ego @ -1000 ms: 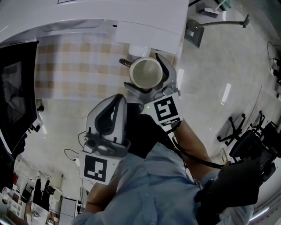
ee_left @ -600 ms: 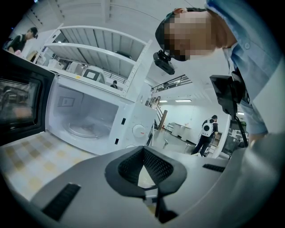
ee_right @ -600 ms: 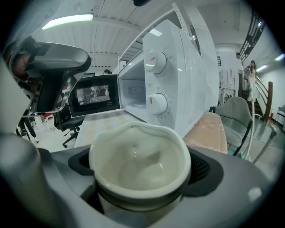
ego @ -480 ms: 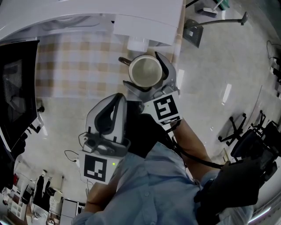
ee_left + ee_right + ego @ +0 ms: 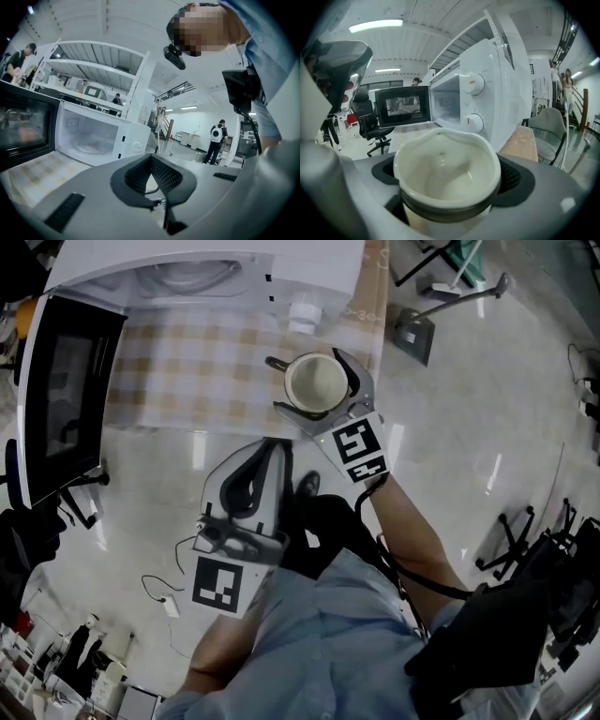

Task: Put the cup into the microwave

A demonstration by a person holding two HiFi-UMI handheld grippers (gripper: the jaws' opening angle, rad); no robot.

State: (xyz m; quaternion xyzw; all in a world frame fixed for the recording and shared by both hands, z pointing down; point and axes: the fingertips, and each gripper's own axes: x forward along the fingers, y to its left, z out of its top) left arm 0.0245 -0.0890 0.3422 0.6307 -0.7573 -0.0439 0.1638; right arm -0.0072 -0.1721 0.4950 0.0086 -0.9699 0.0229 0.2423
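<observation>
Two tongs: the right tongs (image 5: 447,174) pinch the upright cup (image 5: 317,381) by its sides, over the desk (image 5: 178,371) near the open microwave (image 5: 216,277); the left tongs (image 5: 157,199) are pressed together, empty

table (image 5: 374,306) | checked cloth (image 5: 187,381) over it | microwave (image 5: 216,261) on cloth, door open

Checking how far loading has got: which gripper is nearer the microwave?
Right. The right gripper, shut on the cup, is close in front of the microwave; the left gripper, shut and empty, is farther back, beyond the table edge.
</observation>
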